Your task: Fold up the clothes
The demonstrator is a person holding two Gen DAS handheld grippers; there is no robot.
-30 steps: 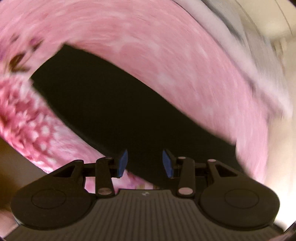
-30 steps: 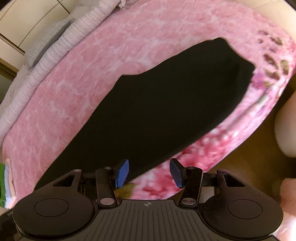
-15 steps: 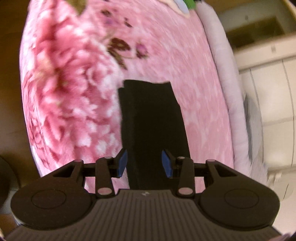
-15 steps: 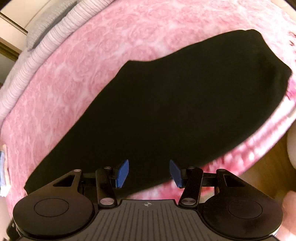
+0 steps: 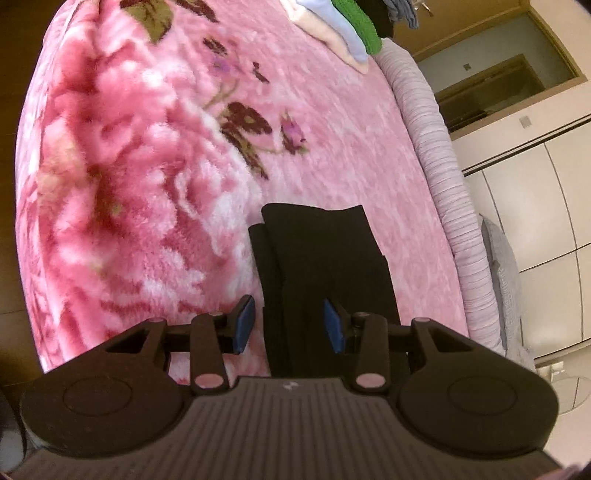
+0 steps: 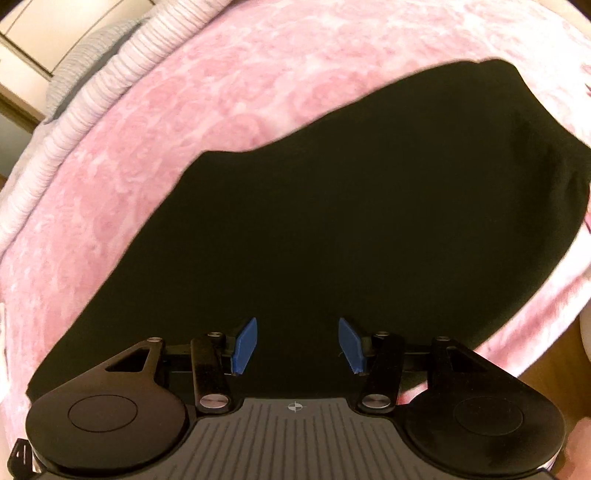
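A black garment (image 5: 321, 266) lies flat on a pink flowered blanket (image 5: 147, 177), folded lengthwise with two layered hem ends at its far end. My left gripper (image 5: 290, 323) hovers over its narrow end, jaws open, with the cloth seen between the blue pads but not pinched. In the right wrist view the same black garment (image 6: 351, 229) fills the middle as a broad dark shape on the pink blanket (image 6: 229, 96). My right gripper (image 6: 297, 341) is open wide just above its near edge, holding nothing.
A stack of folded clothes (image 5: 343, 33) in peach, blue and green sits at the blanket's far end. A ribbed lilac bedcover edge (image 5: 443, 184) runs along the right side, with white cabinet doors (image 5: 535, 206) beyond. Wooden floor (image 6: 554, 365) shows past the blanket's near edge.
Both grippers have come down closer to the black garment. The left view has swung and rolled from a close sideways look to looking along the garment's length. Neither gripper's jaws changed.
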